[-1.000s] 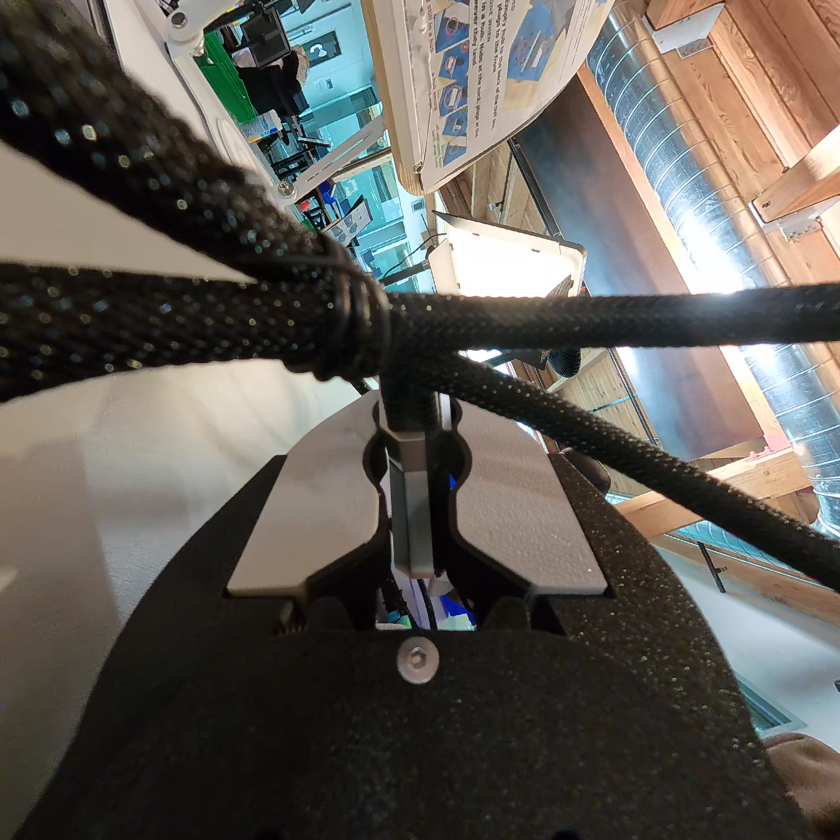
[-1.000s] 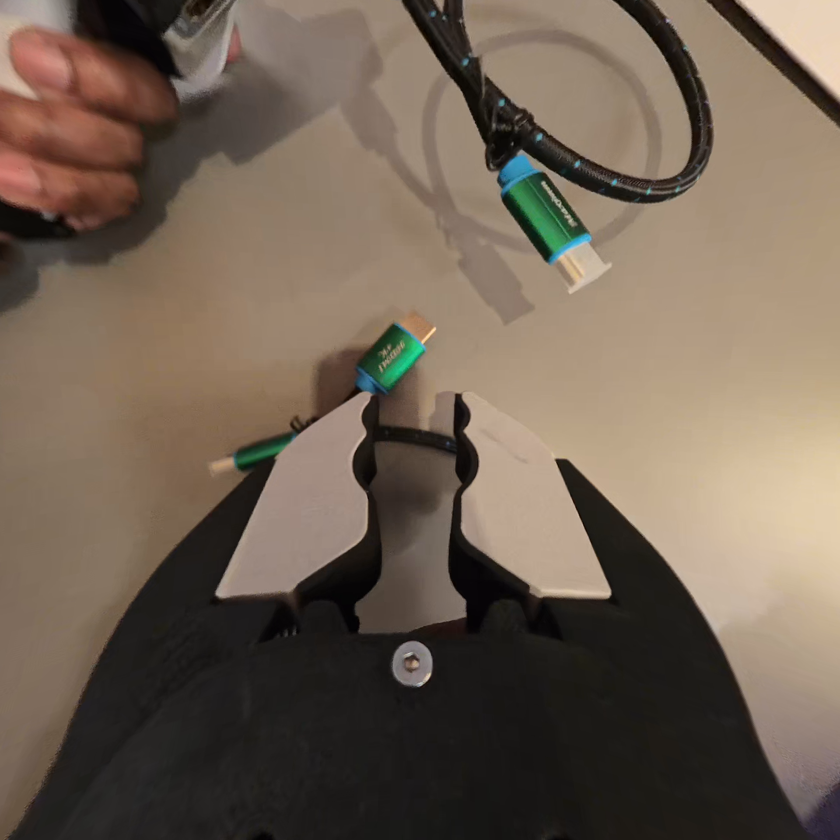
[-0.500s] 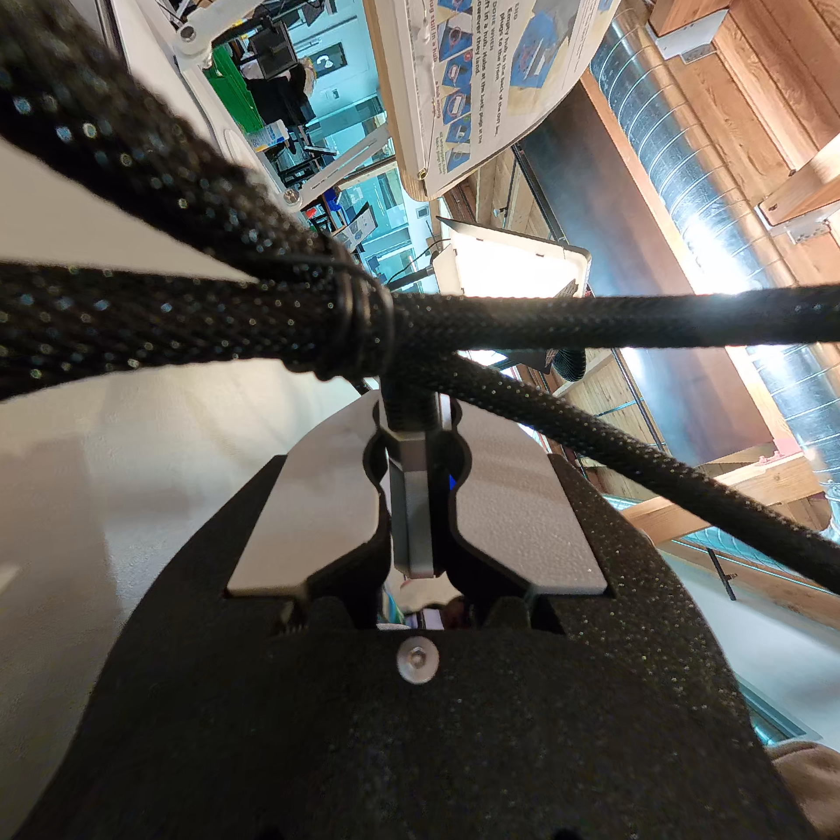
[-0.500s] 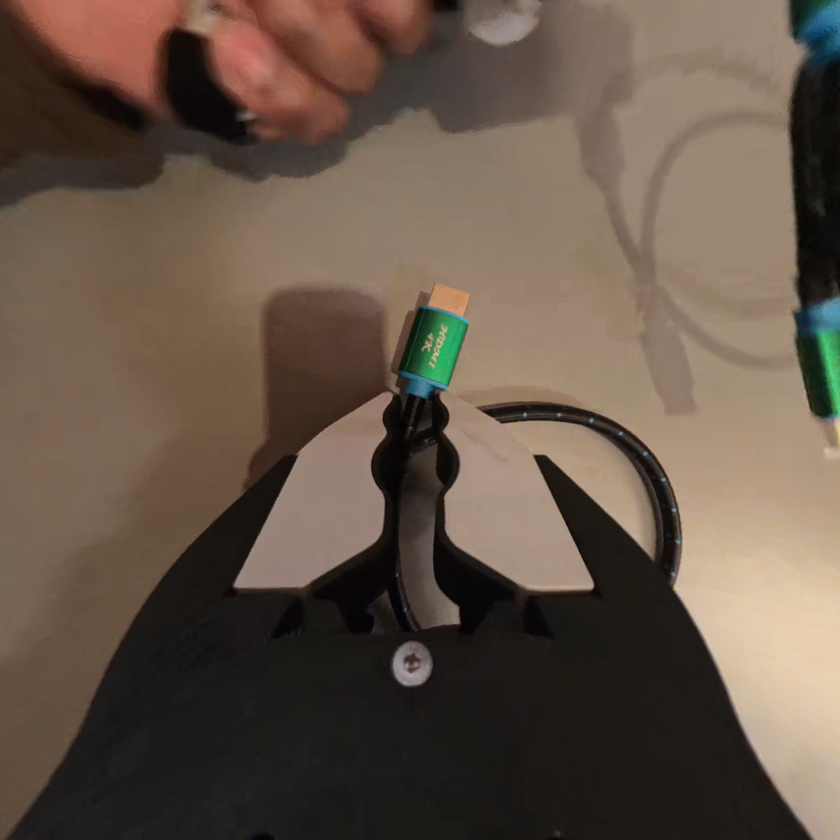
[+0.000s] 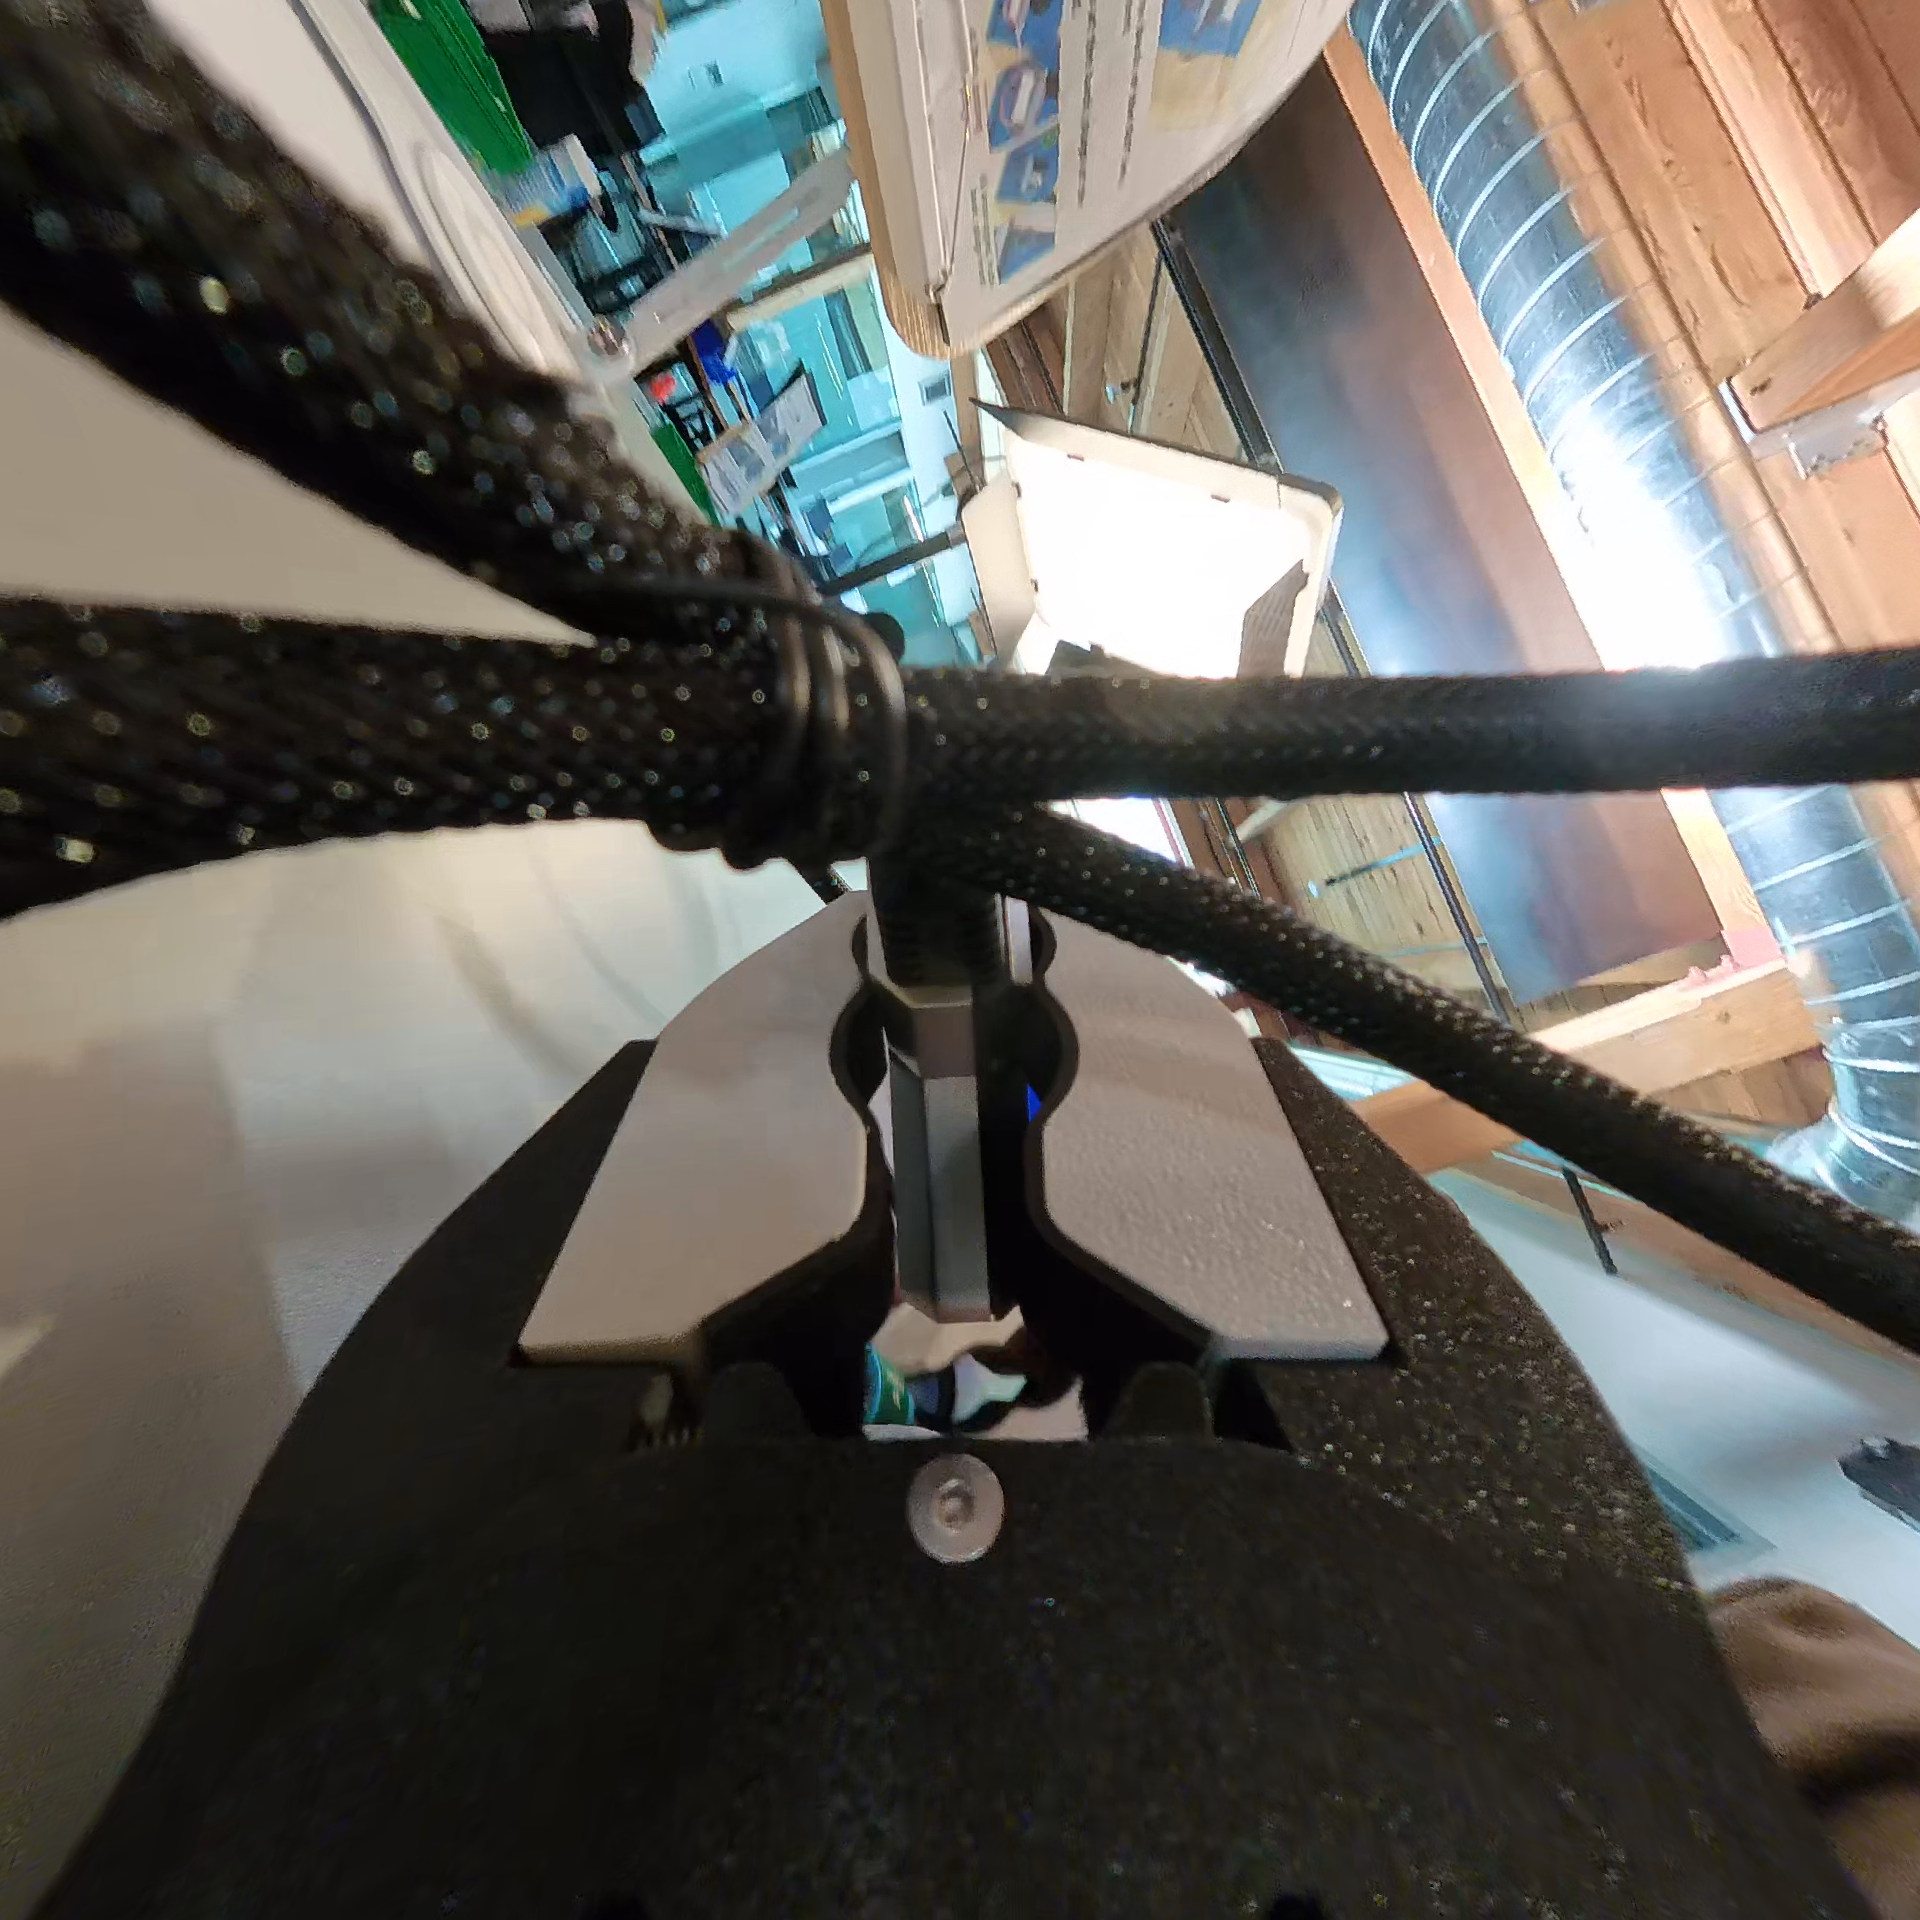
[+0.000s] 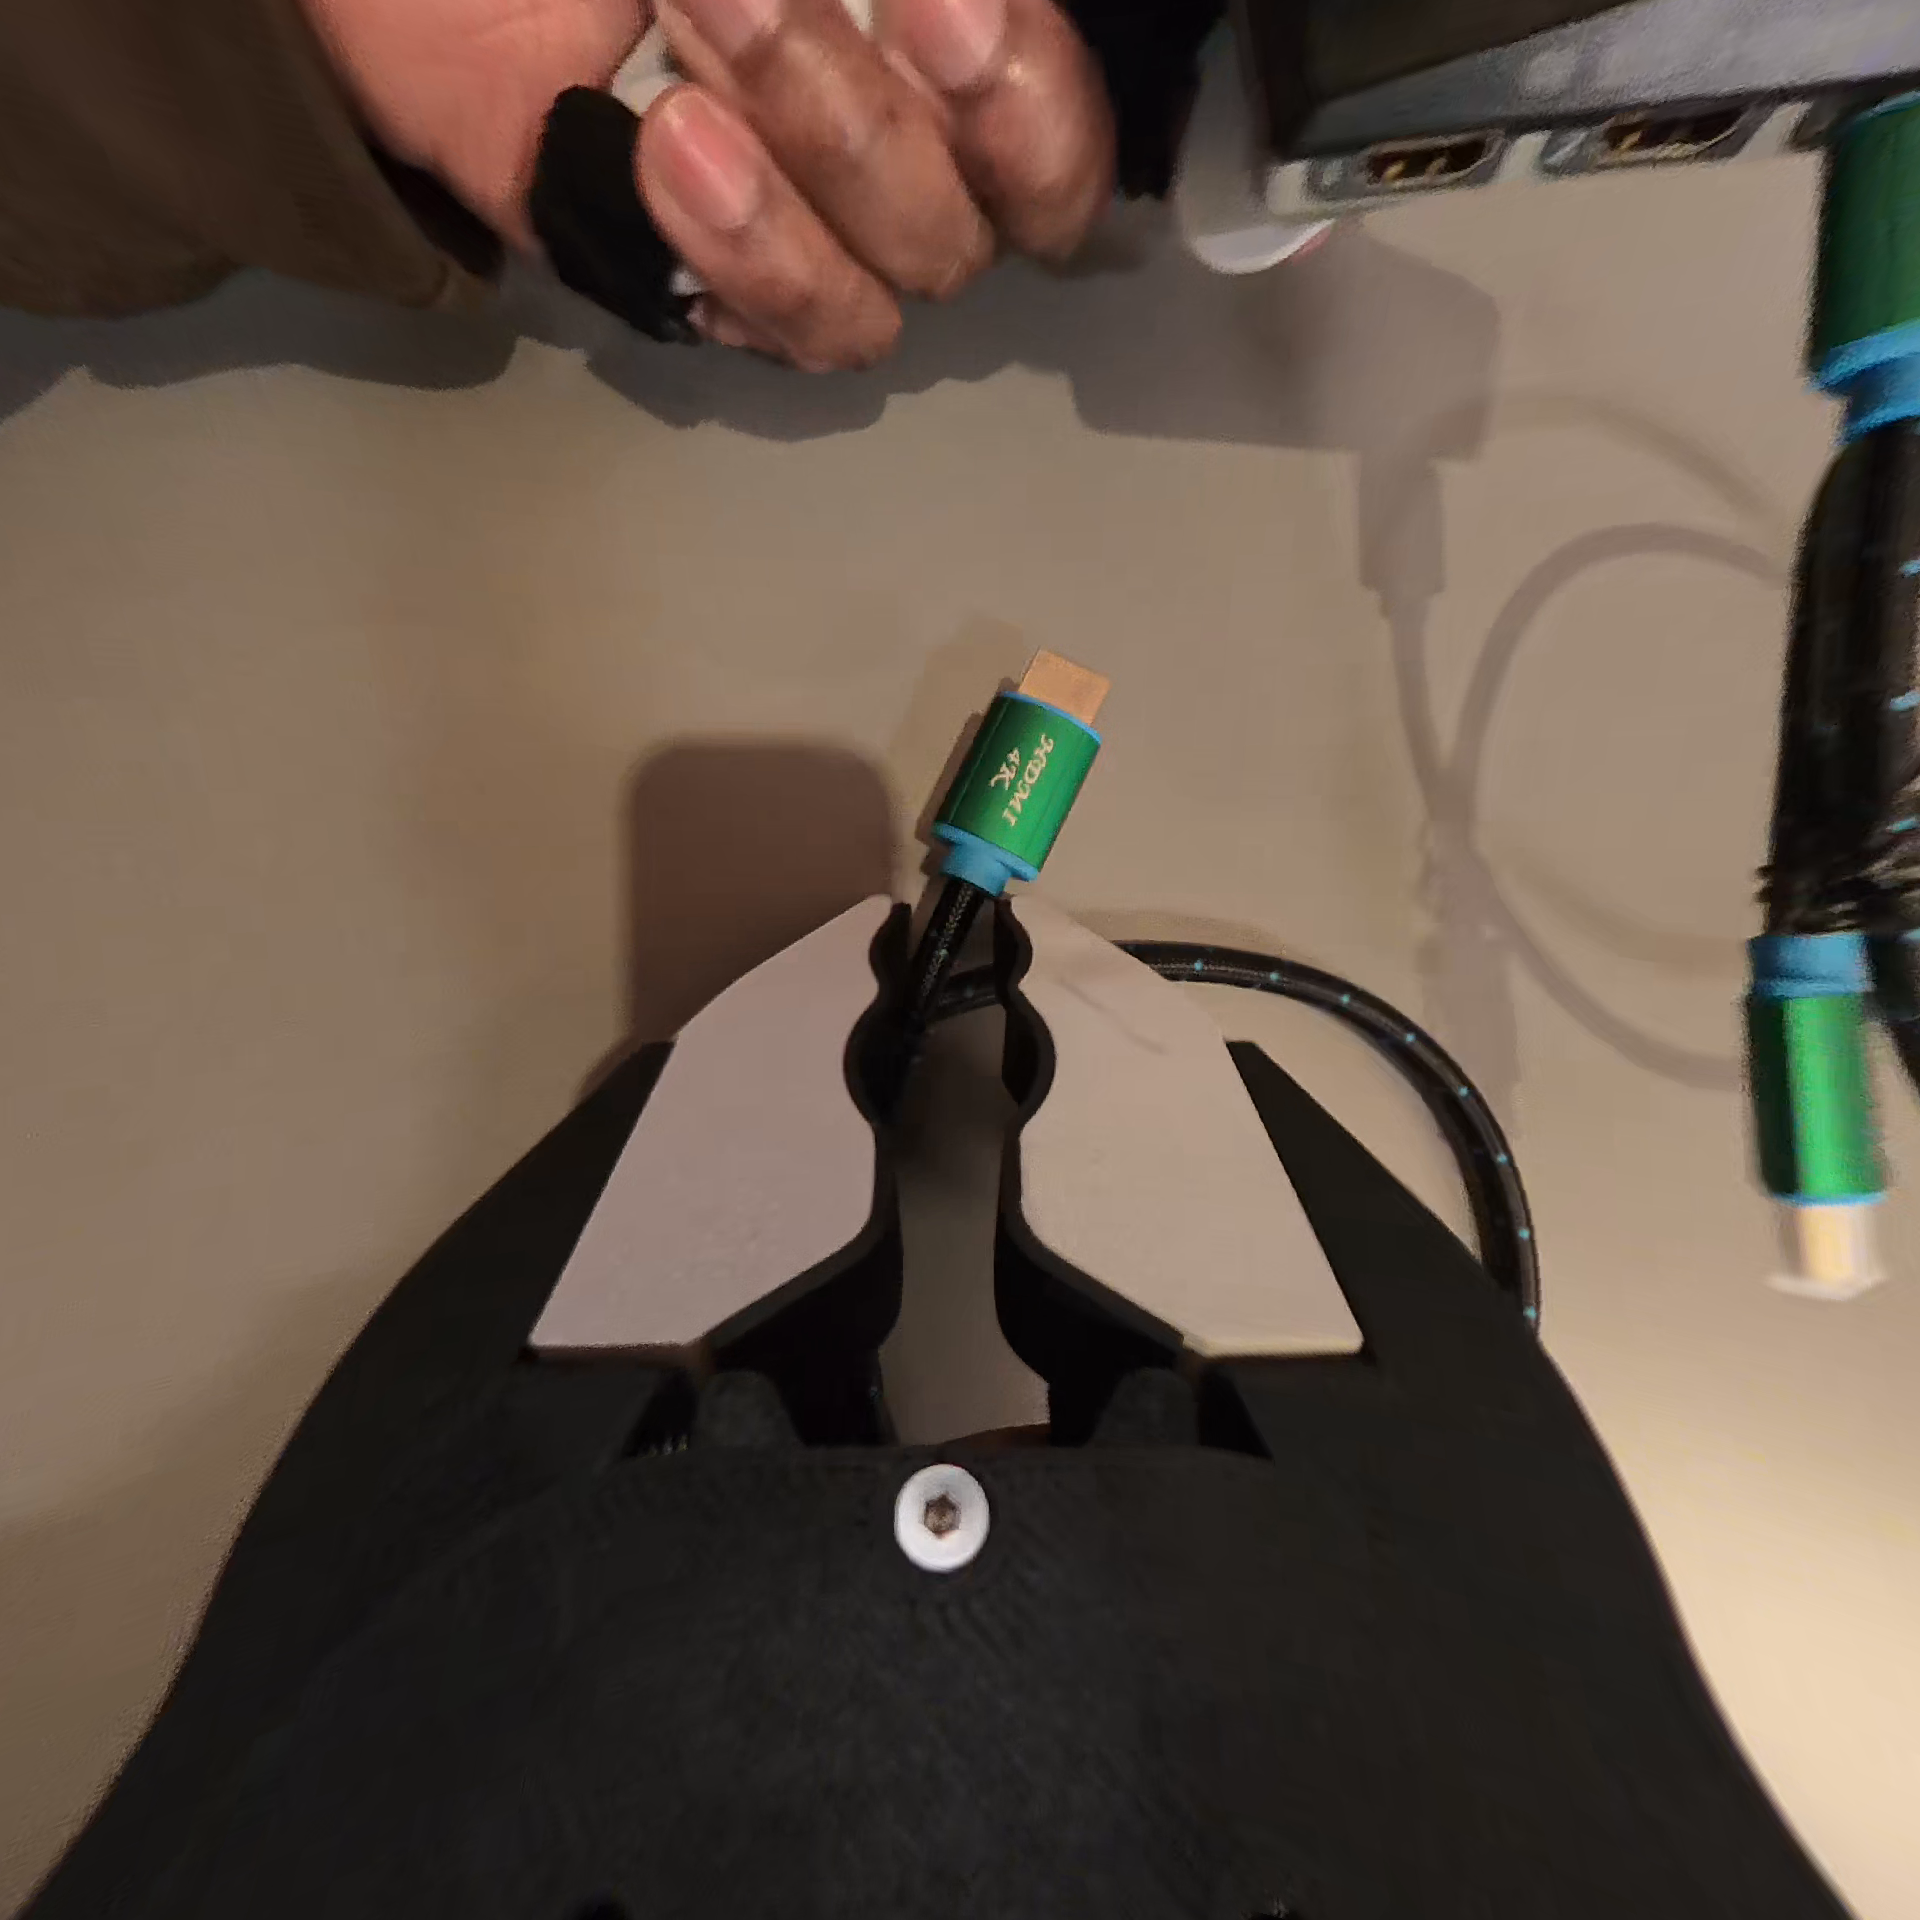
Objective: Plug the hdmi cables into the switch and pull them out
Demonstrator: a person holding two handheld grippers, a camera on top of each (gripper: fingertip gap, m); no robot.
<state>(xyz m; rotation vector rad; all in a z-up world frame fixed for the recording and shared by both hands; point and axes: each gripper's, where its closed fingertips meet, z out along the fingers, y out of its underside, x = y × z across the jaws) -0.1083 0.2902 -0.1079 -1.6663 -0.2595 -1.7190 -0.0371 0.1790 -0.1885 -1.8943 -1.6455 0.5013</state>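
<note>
Left wrist view: timber ceiling and silver duct behind. The left tool pinches a grey connector, long axis along the fingers, braided black cable crossing just beyond.

Right wrist view: beige worktop. The right tool grips a thin braided cable directly behind its green plug, tip pointing far, slightly right. A hand lies far left.

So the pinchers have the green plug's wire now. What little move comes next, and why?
Probably lift and swing the green plug up and to the right, toward the grey box's open ports. The right gripper pinches the braided cable just behind the plug, whose gold tip already points roughly that way, but bare table separates them.
</note>
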